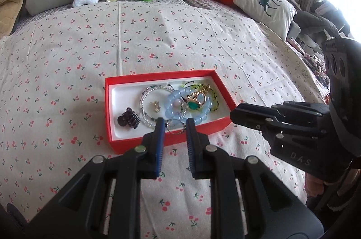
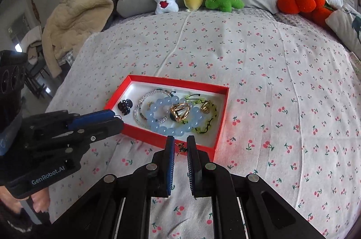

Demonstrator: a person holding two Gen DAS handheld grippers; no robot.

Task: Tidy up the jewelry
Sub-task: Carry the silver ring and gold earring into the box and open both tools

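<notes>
Red cardboard box mid-bed on the cherry-print sheet, already well loaded: blue bead bracelet, clear bead strand, gold rings, dark hair claw at the left end. Right gripper clenched on a small dark-gold charm, just short of the box's near wall. Looks like mid-carry, box nearly full. Next, at a guess: ease forward over the wall to the bare white patch at the far left, then let go. Left gripper narrowly parted around a thin wire loop; pinched or merely framed, cannot tell. Charm's shape too tiny to read.
</notes>
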